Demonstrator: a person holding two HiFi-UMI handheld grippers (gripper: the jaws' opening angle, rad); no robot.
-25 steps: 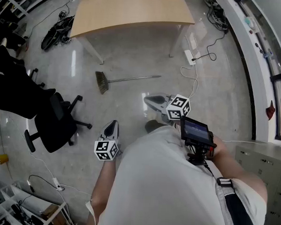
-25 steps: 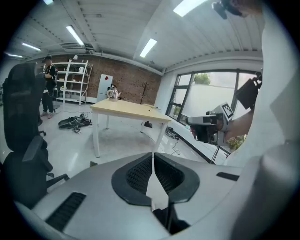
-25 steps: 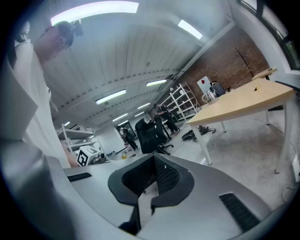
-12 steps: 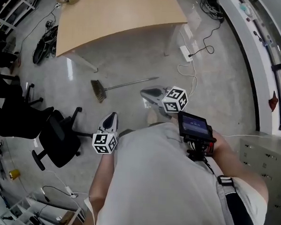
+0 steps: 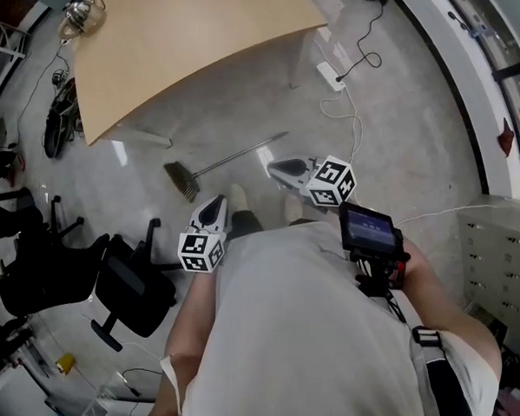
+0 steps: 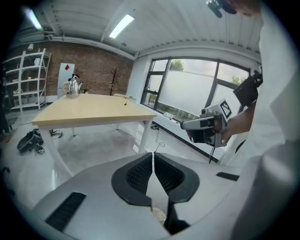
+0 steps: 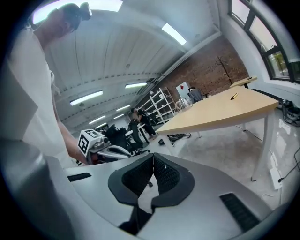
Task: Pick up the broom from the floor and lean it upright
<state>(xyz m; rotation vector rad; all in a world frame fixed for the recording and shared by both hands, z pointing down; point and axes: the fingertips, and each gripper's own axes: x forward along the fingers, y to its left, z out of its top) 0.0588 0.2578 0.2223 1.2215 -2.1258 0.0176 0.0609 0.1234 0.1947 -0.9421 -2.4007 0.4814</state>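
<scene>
Since a second ago we bring both grippers closer to the broom with thin grey handle and brown bristles (image 5: 233,157), which lies flat on the glossy grey floor (image 5: 403,141) beside the light wooden table (image 5: 190,43). Our left gripper (image 5: 214,209) hangs near the bristle end, jaws pressed together on nothing. Our right gripper (image 5: 277,167) is near the handle's tip, jaws also together and empty

The grey floor (image 5: 248,98) looks polished and glossy, the table (image 5: 182,42) top is matt pale wood, and the broom (image 5: 232,156) has a smooth metal handle and rough bristles.
</scene>
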